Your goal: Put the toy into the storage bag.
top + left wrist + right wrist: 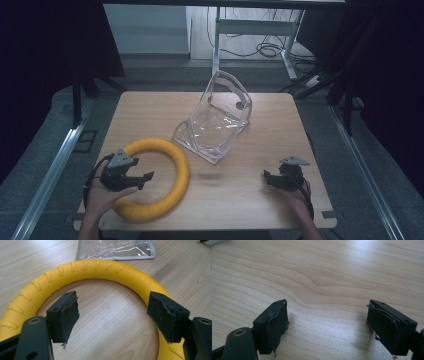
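Observation:
A yellow foam ring (182, 170) lies flat on the left front of the wooden table (240, 200). My left gripper (142, 180) is held over the ring's left side, open, its jaws pointing into the ring's hole. In the left gripper view the ring (100, 267) arcs around both fingertips of the left gripper (115, 315), with bare wood between them. A clear plastic pouch (215, 122) stands half upright at the table's middle, its edge (115, 250) just beyond the ring. My right gripper (267, 177) rests low at the right front, and in its own view it (327, 322) is open over bare wood.
Behind the table stands a white desk frame (250, 27) with cables on the floor (270, 50). Metal rails (50, 170) run along both sides, and dark curtains hang left and right. Bare wood lies between the ring and the right gripper.

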